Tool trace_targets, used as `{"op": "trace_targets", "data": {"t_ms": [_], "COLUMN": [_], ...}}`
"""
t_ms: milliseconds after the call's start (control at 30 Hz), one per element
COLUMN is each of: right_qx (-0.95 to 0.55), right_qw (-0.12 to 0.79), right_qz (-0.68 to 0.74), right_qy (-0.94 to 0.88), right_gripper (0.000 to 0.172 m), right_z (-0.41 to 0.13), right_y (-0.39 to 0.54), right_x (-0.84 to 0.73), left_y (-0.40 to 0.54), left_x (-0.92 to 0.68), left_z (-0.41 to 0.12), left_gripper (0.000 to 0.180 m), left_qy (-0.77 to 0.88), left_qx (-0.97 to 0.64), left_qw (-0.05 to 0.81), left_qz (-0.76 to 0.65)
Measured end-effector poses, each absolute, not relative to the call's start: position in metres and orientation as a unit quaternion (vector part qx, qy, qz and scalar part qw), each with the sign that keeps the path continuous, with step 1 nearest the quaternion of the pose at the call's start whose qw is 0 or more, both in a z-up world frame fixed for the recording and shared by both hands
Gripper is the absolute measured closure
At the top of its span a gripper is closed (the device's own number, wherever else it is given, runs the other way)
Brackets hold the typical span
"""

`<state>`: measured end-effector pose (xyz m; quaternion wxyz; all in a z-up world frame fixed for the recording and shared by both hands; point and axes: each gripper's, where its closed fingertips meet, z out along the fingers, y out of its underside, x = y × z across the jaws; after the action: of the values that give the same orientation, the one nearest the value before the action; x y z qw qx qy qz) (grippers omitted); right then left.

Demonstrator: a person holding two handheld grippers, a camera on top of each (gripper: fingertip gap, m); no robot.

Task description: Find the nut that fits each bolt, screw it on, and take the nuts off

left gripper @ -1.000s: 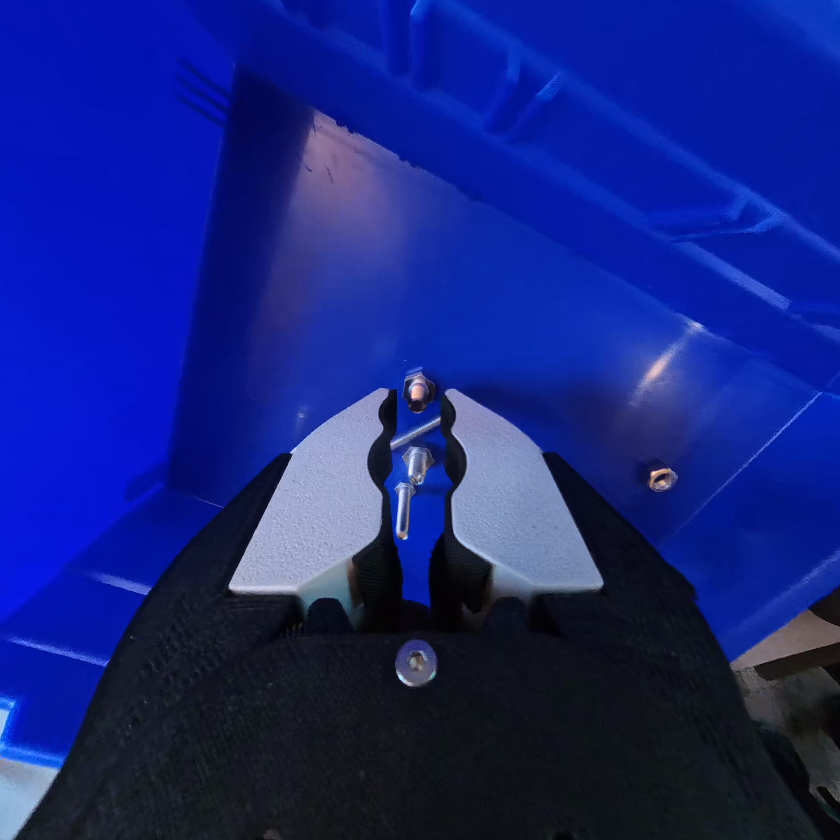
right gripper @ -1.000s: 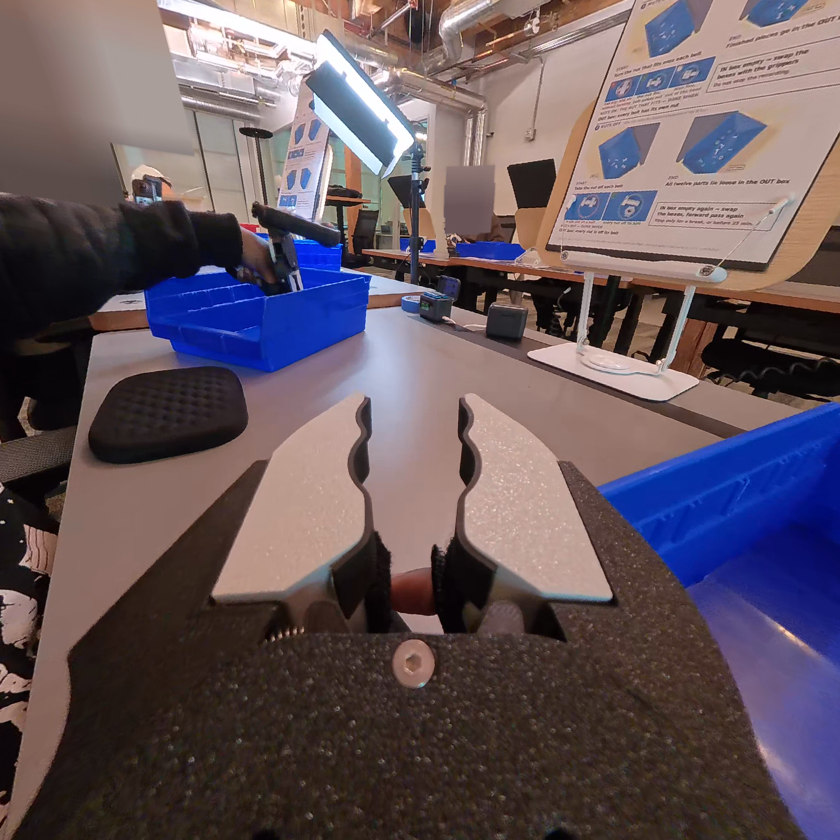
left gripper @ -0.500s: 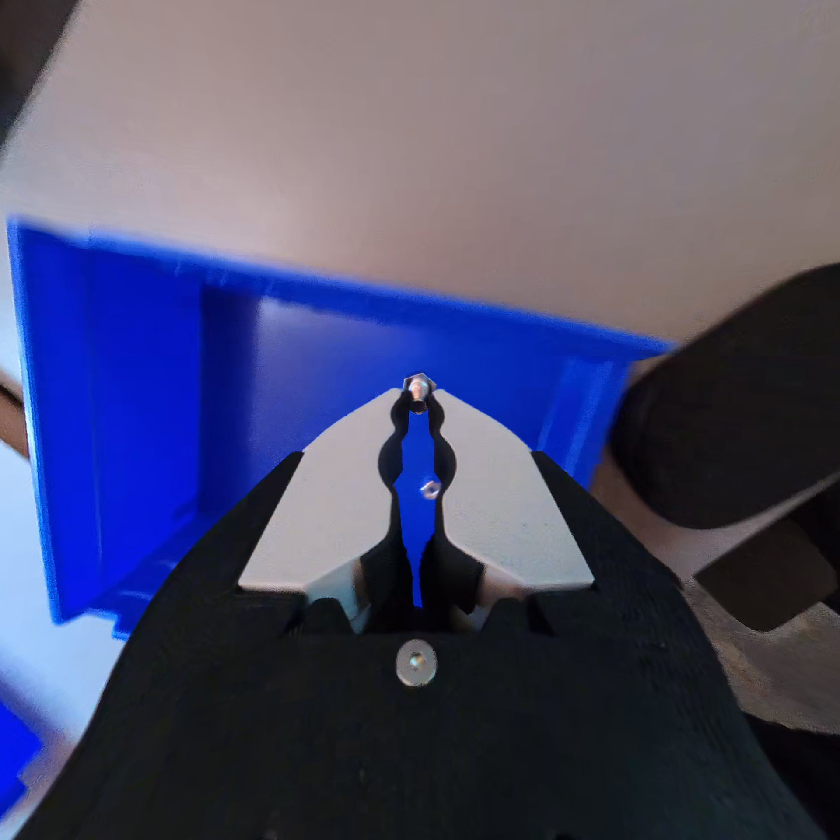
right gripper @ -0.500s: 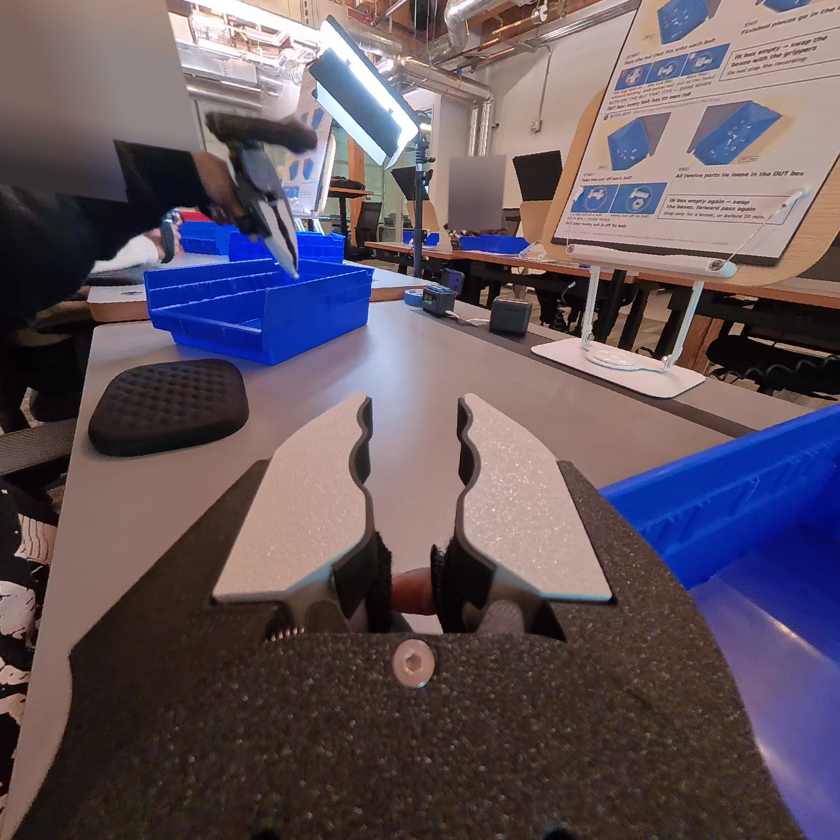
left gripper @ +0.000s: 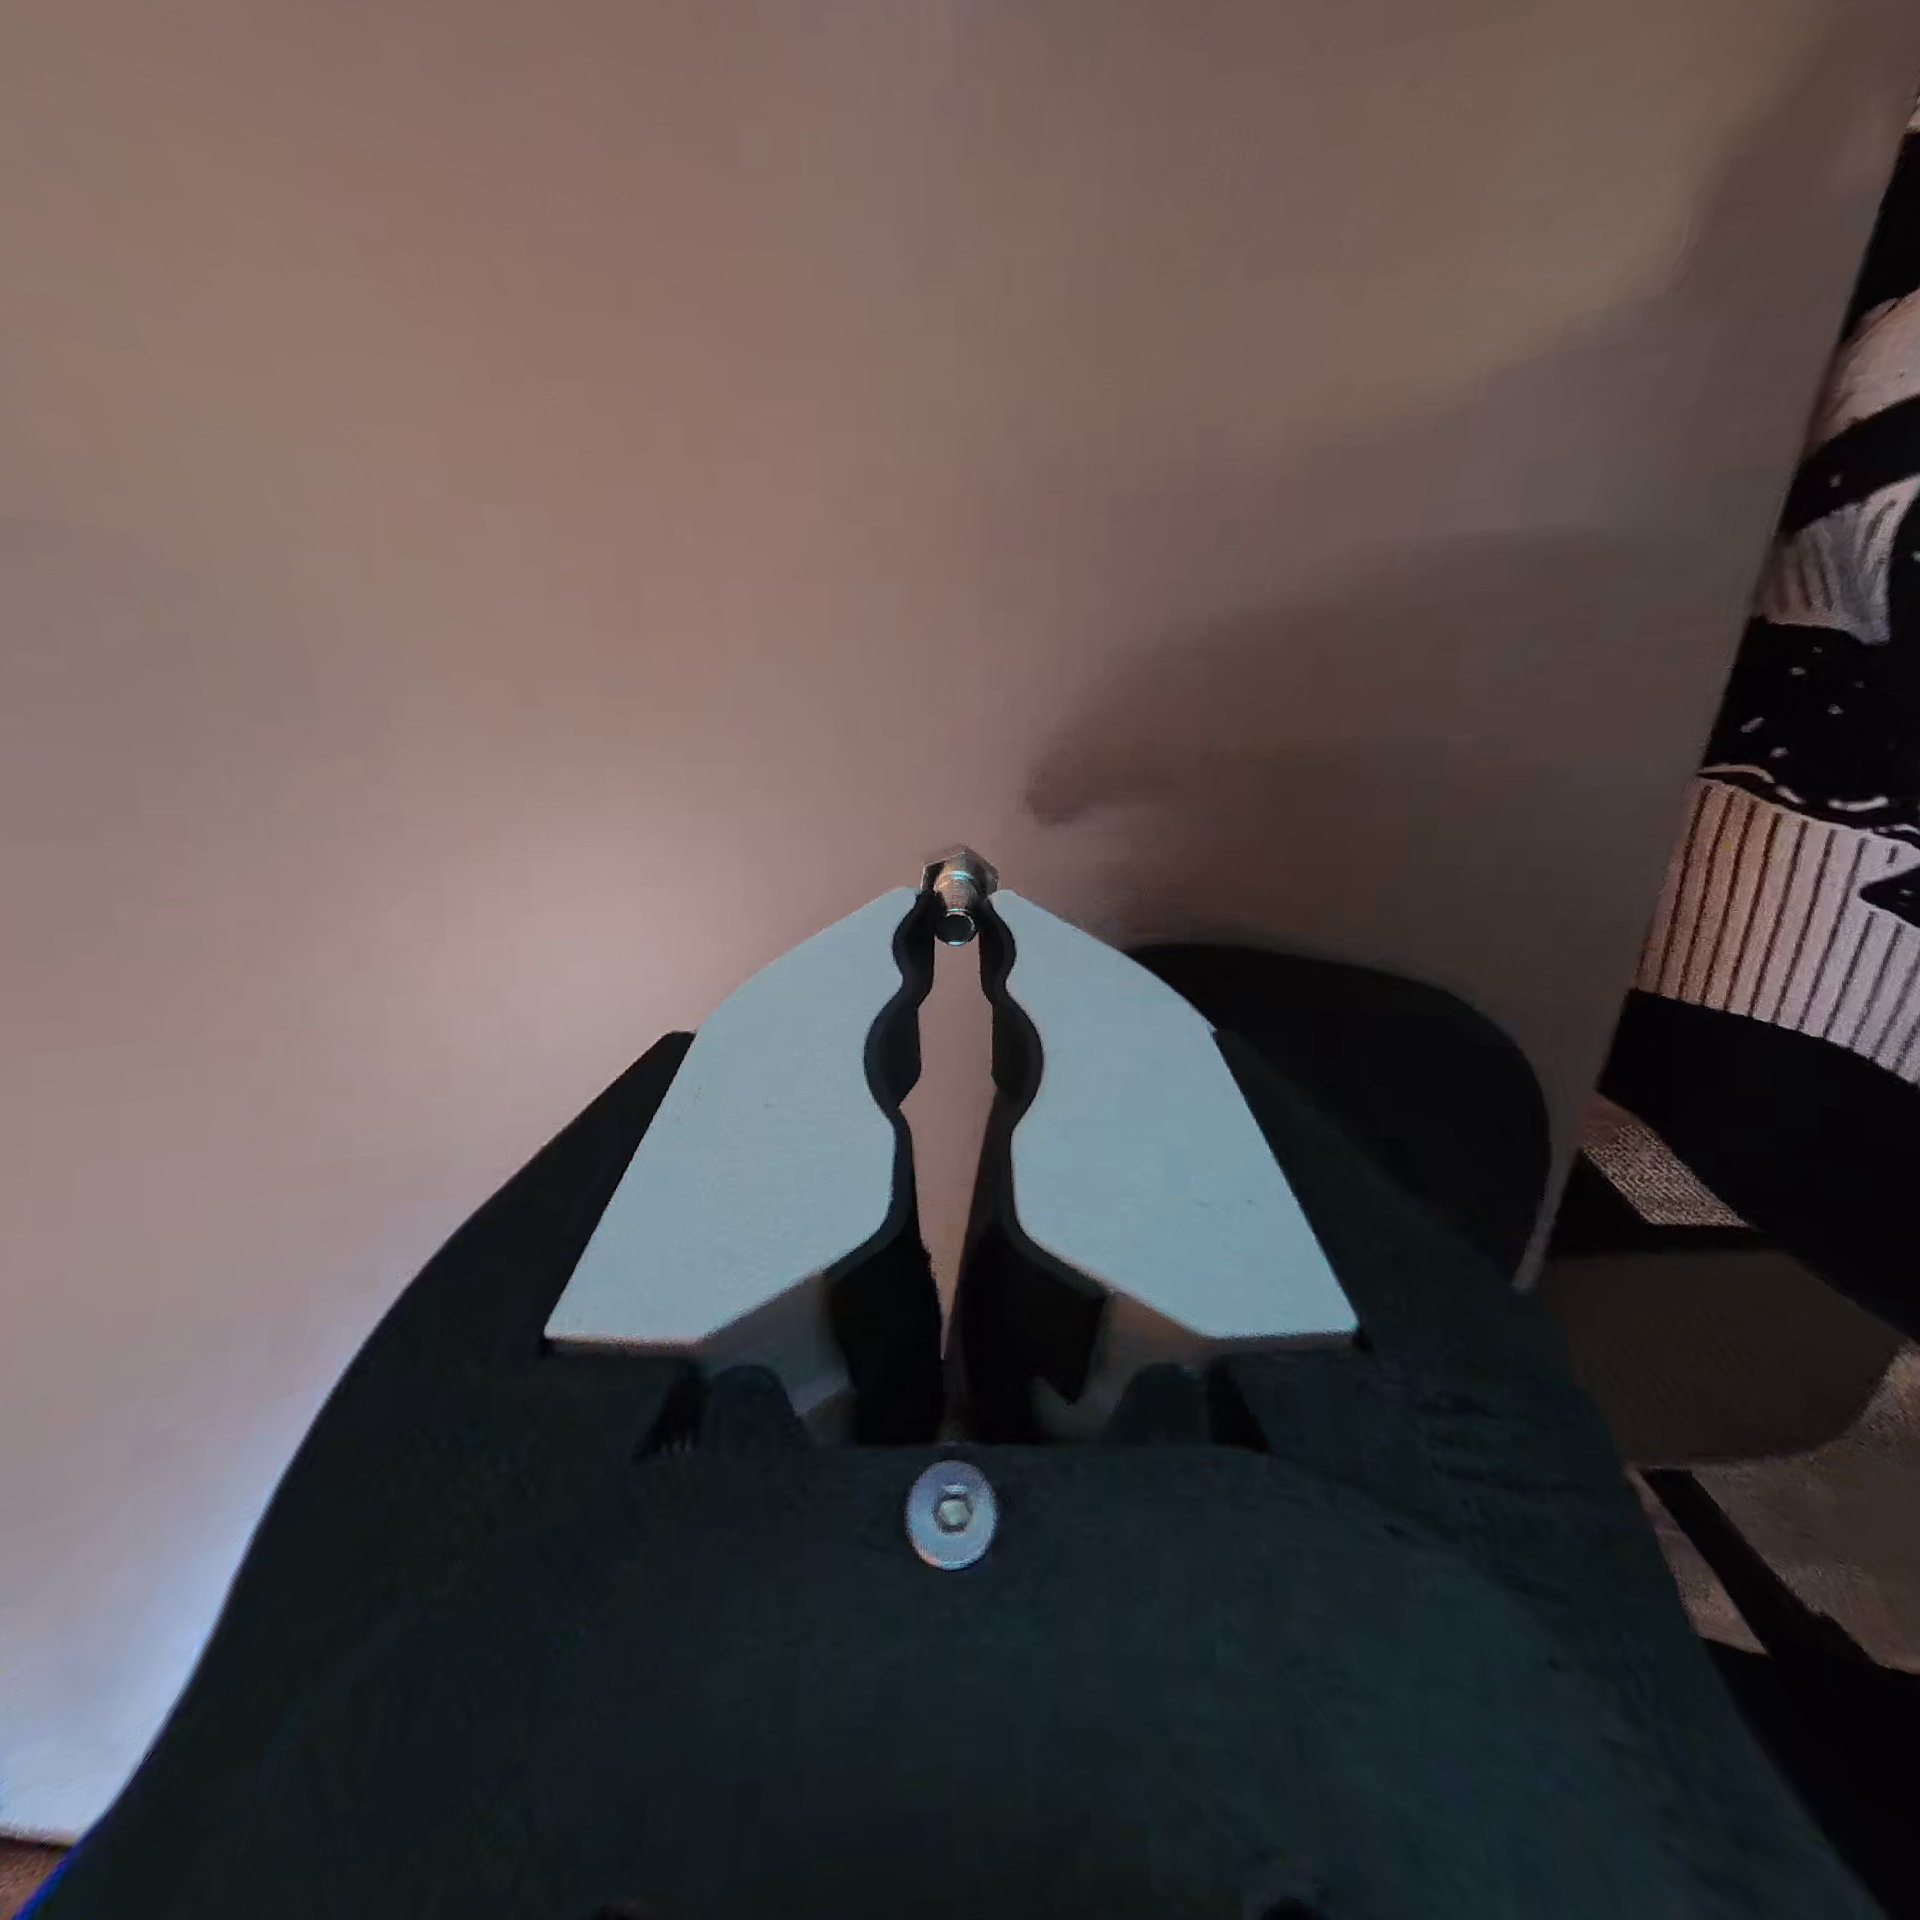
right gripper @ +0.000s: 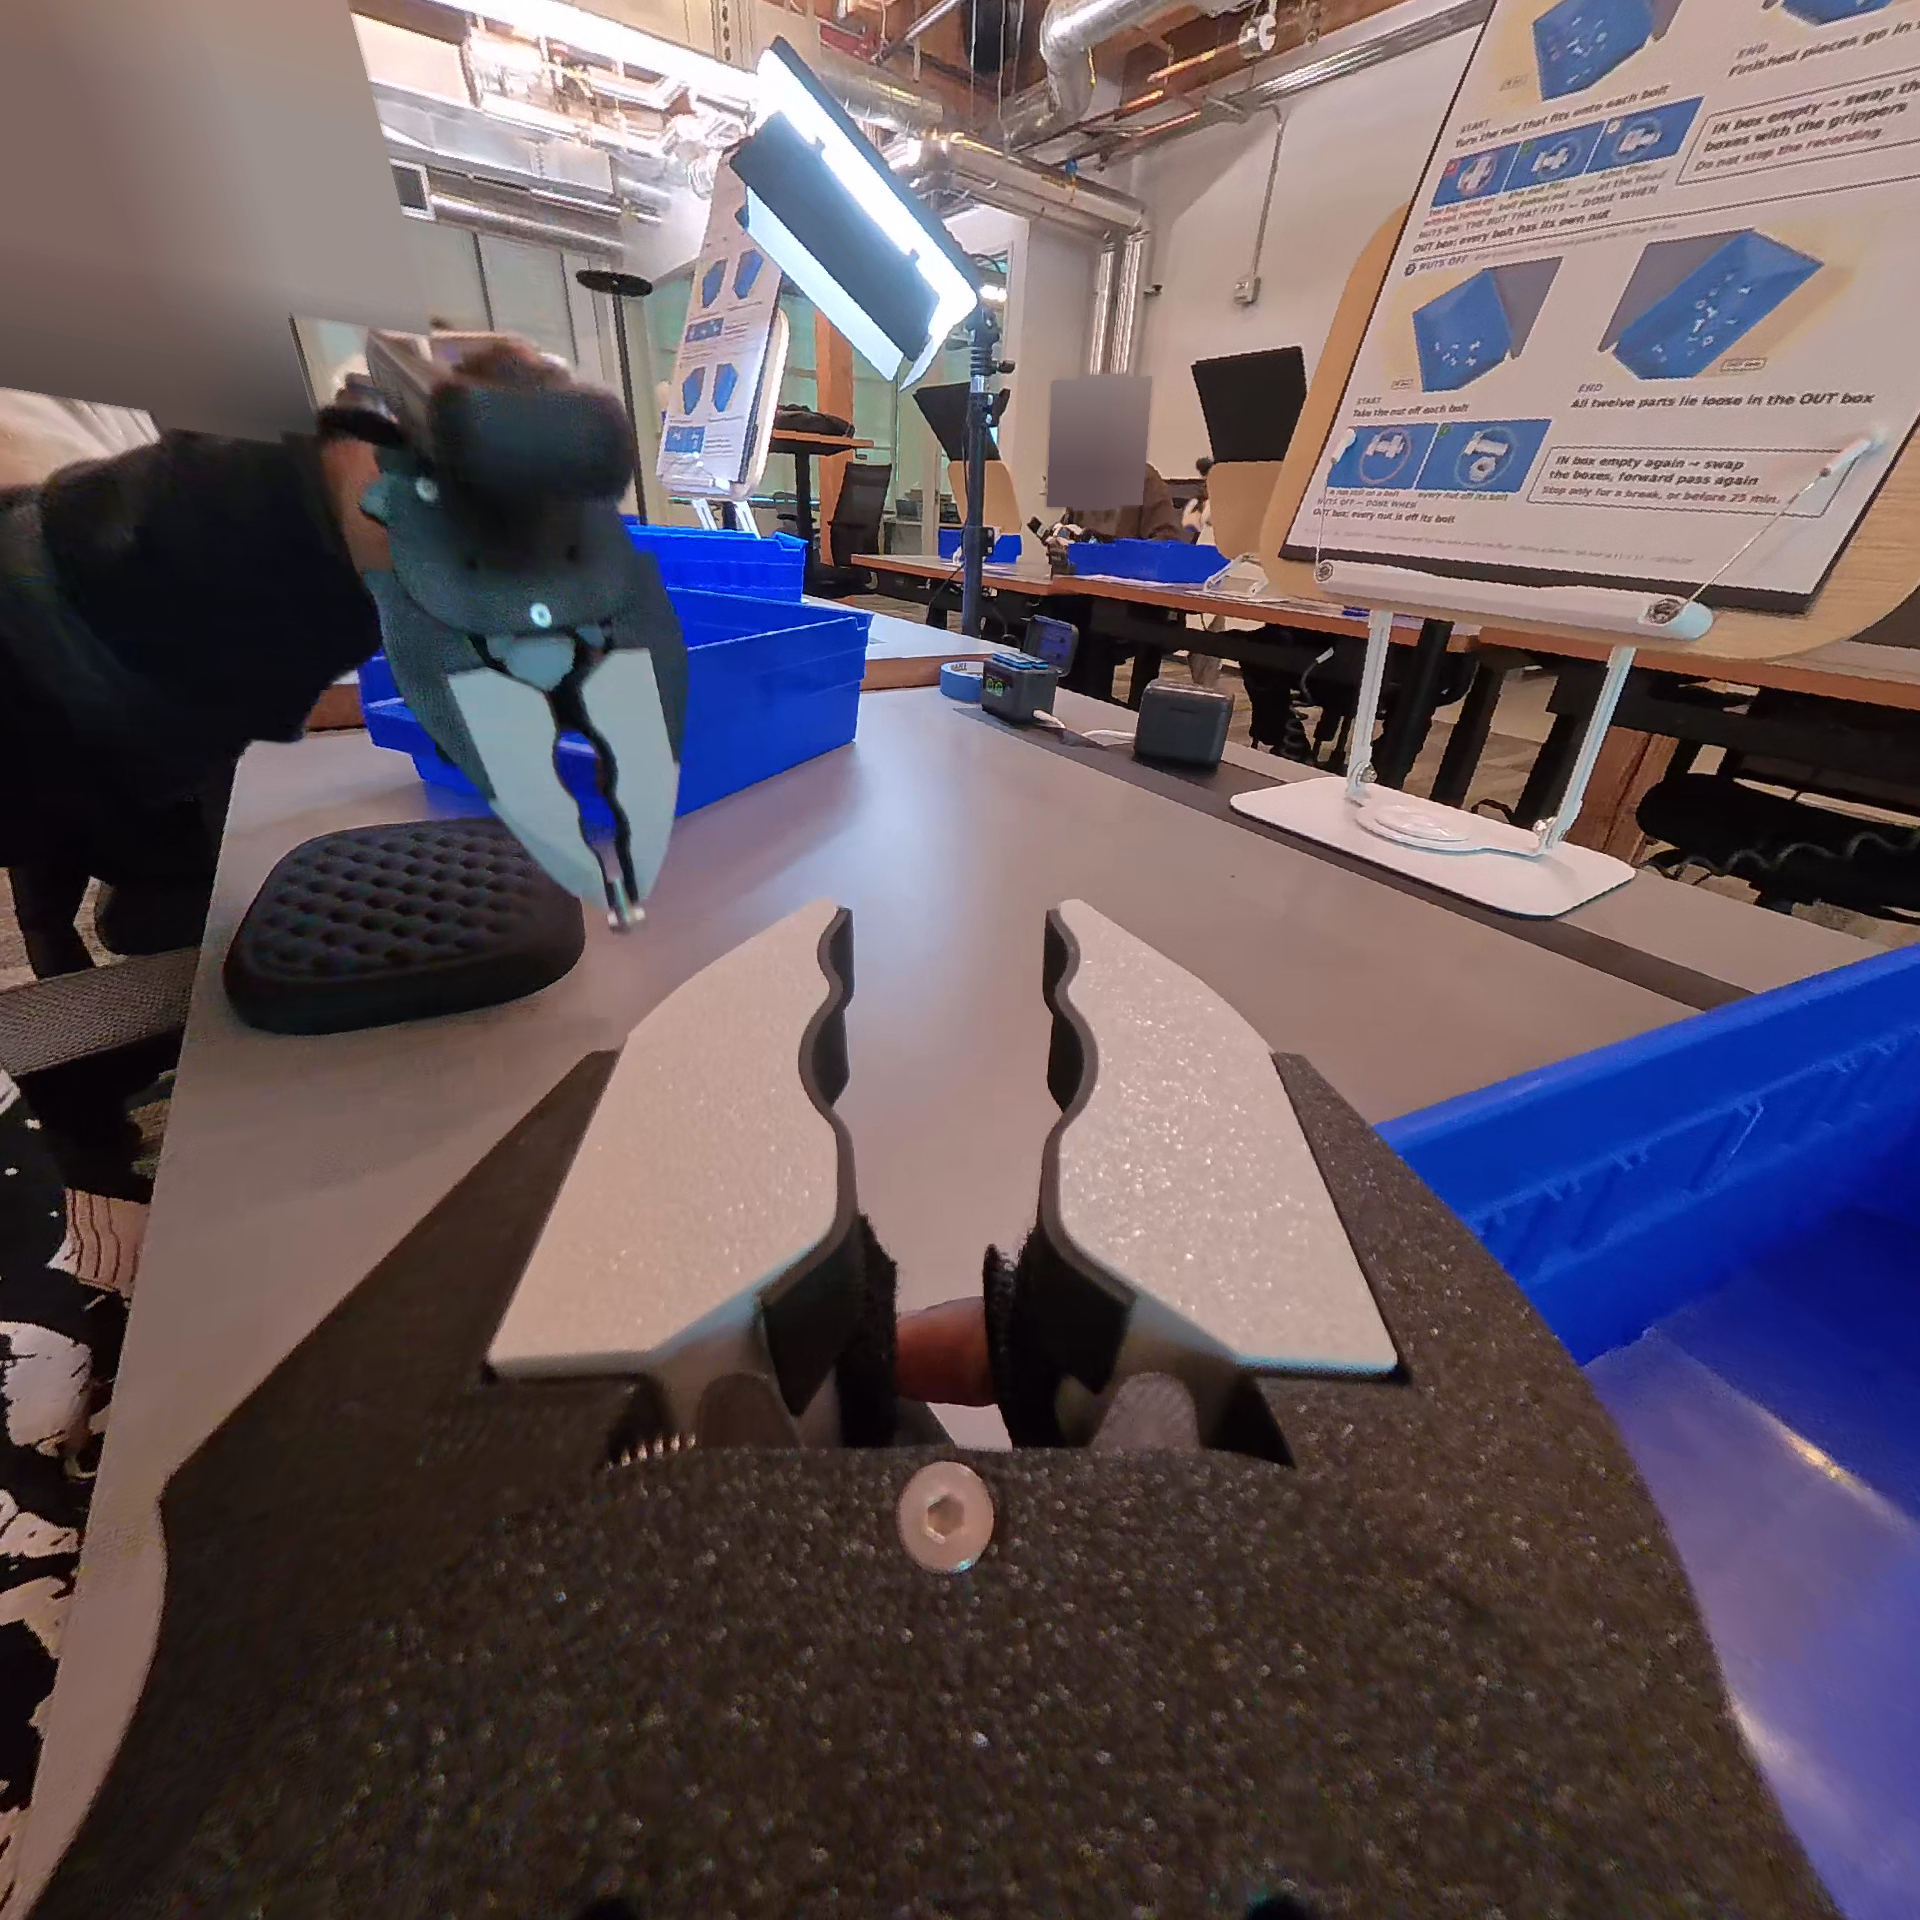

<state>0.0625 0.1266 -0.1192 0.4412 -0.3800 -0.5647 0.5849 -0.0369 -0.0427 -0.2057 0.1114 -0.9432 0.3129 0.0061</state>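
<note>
Left gripper (left gripper: 956, 914) pinches a small silver bolt (left gripper: 954, 902) at my very fingertips, head pointing away from me, above the grey table (left gripper: 623, 520). Just right of it lies a black padded rest (right gripper: 400, 920). My right gripper (right gripper: 943, 961) stands wide with nothing between its fingers, a blue bin (right gripper: 1662, 1164) at its right side.

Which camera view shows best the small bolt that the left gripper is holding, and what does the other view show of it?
The left wrist view: the bolt sits sharp between the left gripper's fingertips, hex head outward. The right wrist view shows the same bolt small and blurred, pointing down over the grey table.
</note>
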Motion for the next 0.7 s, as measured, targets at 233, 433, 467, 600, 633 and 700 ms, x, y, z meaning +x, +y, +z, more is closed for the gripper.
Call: {"op": "trace_targets", "data": {"t_ms": [233,433,467,600,633,700], "right_qx": [-0.379,-0.378,-0.378,-0.377,-0.376,-0.377], "right_qw": [0.44,0.44,0.44,0.441,0.442,0.442], "right_qz": [0.586,0.587,0.587,0.59,0.591,0.592], "right_qy": [-0.566,-0.565,-0.565,-0.562,-0.561,-0.559], "right_gripper": [0.137,0.137,0.137,0.137,0.137,0.137], "right_z": [-0.119,-0.119,-0.119,-0.118,-0.118,-0.118], "right_y": [0.126,0.126,0.126,0.126,0.127,0.127], "right_x": [0.063,0.063,0.063,0.064,0.064,0.064], "left_y": [-0.033,-0.034,-0.034,-0.044,-0.051,-0.073], "left_x": [-0.028,-0.025,-0.026,-0.037,-0.048,-0.078], "left_z": [-0.23,-0.236,-0.234,-0.196,-0.179,-0.144], "left_gripper": [0.172,0.162,0.156,0.151,0.15,0.15], "left_qy": [0.321,0.32,0.316,0.281,0.262,0.214], "left_qx": [-0.943,-0.944,-0.945,-0.947,-0.948,-0.951], "left_qw": [0.09,0.082,0.085,0.152,0.177,0.222], "left_qz": [-0.009,-0.015,-0.013,-0.026,-0.021,-0.008]}}
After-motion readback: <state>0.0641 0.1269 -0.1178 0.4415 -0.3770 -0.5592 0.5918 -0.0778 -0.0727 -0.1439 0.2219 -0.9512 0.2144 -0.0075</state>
